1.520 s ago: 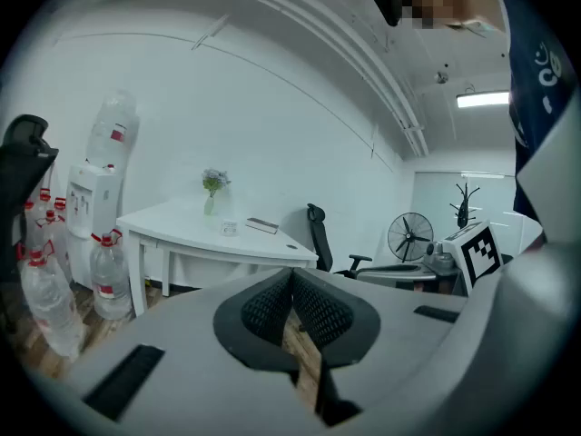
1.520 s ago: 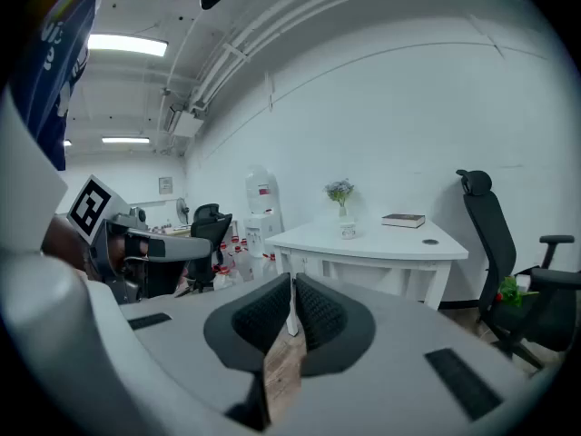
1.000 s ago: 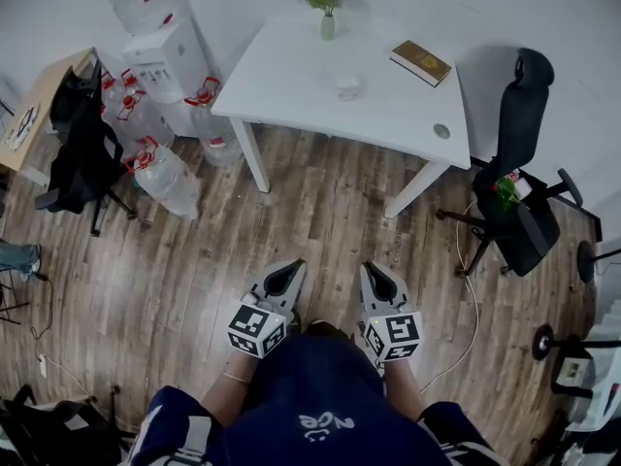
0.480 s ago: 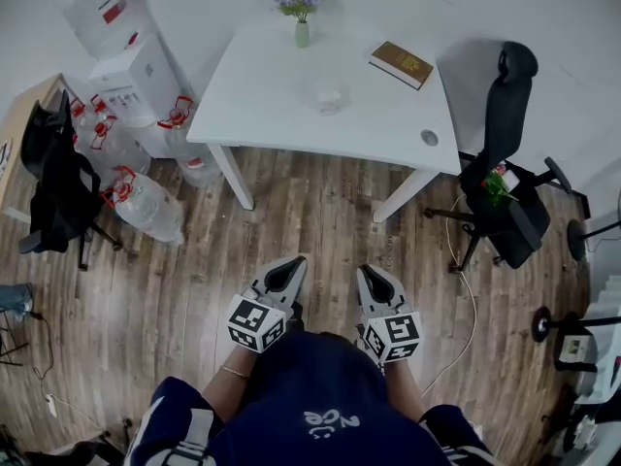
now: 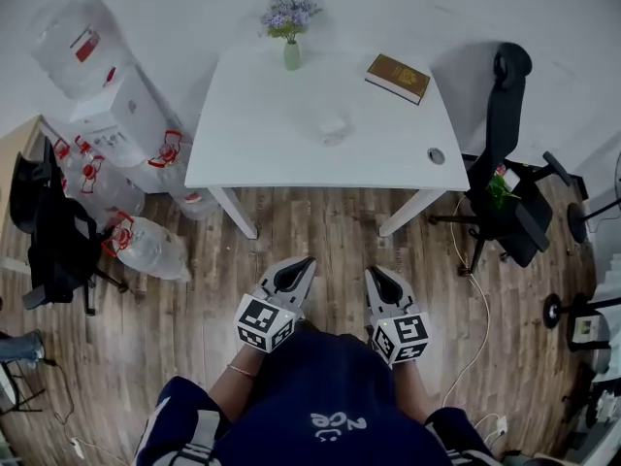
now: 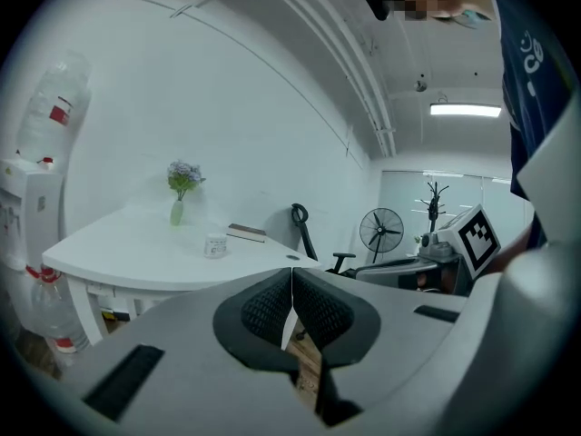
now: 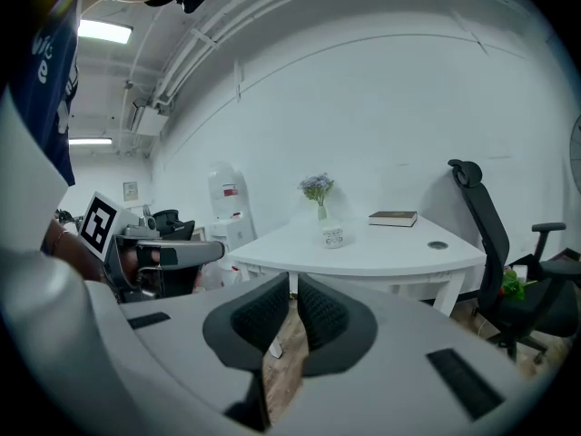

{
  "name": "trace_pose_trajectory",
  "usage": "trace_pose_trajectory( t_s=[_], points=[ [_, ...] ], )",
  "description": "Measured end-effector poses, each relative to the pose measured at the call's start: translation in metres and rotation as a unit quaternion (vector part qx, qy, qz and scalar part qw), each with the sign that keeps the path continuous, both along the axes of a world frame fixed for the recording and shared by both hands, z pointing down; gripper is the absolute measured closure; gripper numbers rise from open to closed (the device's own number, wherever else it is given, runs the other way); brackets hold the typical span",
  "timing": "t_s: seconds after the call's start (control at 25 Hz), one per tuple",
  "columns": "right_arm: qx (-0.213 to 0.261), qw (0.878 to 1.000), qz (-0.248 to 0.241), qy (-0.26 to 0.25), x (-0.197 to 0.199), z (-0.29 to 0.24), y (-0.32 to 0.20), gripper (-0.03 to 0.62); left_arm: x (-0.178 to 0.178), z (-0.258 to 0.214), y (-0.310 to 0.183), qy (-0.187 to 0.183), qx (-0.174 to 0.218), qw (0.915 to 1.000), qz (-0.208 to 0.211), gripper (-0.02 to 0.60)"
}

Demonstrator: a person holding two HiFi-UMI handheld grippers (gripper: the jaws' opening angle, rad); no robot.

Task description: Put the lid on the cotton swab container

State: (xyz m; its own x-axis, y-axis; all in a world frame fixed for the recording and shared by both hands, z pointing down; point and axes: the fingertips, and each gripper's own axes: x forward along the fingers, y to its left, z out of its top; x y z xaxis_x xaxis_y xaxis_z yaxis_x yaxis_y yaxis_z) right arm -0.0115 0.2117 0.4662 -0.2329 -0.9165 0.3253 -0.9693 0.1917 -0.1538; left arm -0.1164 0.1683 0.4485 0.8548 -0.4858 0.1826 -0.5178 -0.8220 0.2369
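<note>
I am holding the left gripper (image 5: 299,262) clenched and empty, above the brown wooden floor (image 5: 194,299) in front of the white rectangular desk (image 5: 243,153). The small clear round cotton swab container (image 5: 333,127) is standing near the middle of the desk, well apart from both grippers. The right gripper (image 5: 375,273) is staying clenched on nothing too.

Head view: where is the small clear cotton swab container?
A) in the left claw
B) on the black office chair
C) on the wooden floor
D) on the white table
D: the small clear cotton swab container stands on the white table, far from the left claw and right claw, both empty.
</note>
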Motion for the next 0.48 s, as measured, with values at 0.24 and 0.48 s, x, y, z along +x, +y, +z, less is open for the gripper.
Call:
trace_pose_trajectory(
  t_s=[0.24,0.48],
  points=[
    [-0.005,1.000,0.012,-0.007,-0.020,0.006,-0.027,0.537,-0.010,0.008,-0.030,-0.016,-0.003,0.9996,0.025,0.560],
    [-0.007,1.000,0.002,-0.017,-0.021,0.007,-0.048,0.537,-0.006,0.013,-0.042,-0.021,-0.007,0.9991,0.036,0.560]
  ],
)
